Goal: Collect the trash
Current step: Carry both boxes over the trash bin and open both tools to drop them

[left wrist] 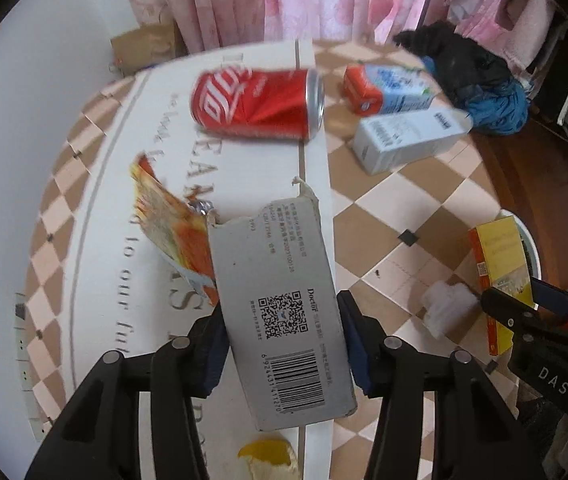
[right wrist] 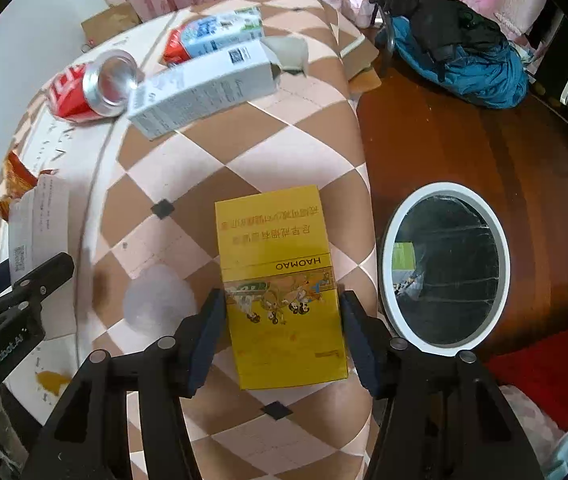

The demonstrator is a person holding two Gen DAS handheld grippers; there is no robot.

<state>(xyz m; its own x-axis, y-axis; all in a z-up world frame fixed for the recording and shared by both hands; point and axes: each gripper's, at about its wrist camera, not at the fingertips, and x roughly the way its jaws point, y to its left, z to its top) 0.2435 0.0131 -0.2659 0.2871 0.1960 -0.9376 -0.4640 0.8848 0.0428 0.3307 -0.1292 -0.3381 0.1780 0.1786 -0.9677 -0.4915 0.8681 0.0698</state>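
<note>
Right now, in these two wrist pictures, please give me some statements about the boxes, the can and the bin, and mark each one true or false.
1. The left gripper grips a grey cardboard box with a barcode. True.
2. The right gripper is empty. False: it is shut on a yellow rectangular box.
3. The red metal drink can stands upright. False: it lies on its side on the table.
4. The round white-rimmed bin stands on the brown floor beside the table. True.
5. The yellow box is already inside the bin. False: it is between the gripper's pads, above the checkered tablecloth.
</note>
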